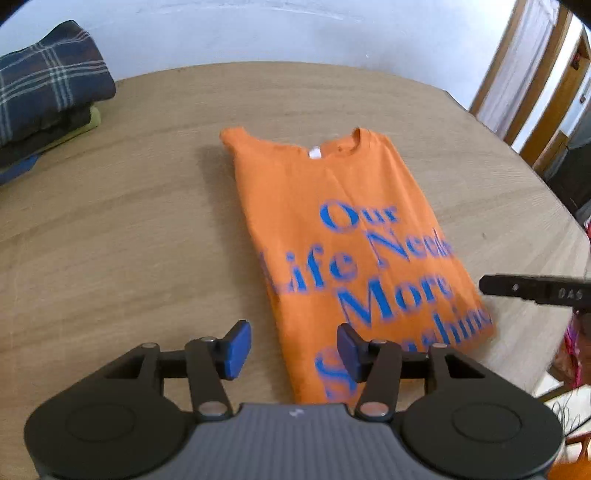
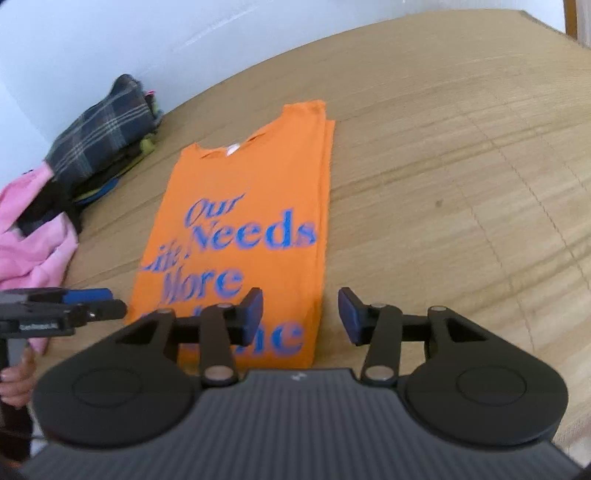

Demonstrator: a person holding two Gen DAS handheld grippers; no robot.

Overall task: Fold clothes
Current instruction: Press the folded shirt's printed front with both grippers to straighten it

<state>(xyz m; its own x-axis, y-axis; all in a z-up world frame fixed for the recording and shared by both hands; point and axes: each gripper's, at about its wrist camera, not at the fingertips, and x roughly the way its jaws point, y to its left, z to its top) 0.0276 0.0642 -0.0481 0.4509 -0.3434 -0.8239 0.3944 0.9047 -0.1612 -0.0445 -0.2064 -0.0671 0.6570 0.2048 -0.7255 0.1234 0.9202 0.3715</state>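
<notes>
wall (image 1: pixel 295 33): pale, plain | table (image 1: pixel 110 221): light wood grain | doorway (image 1: pixel 535 85): wooden frame, daylight

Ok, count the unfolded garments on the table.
1: the pink garment, crumpled at the table's left edge beside the folded stack. More may lie out of frame.

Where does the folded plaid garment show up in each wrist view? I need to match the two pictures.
Left wrist view: the plaid garment sits top left, on a clothes pile at the table's far edge.
Right wrist view: plaid garment at upper left, beside pink cloth.
Shared landmark: the orange T-shirt, to its right in both.
</notes>
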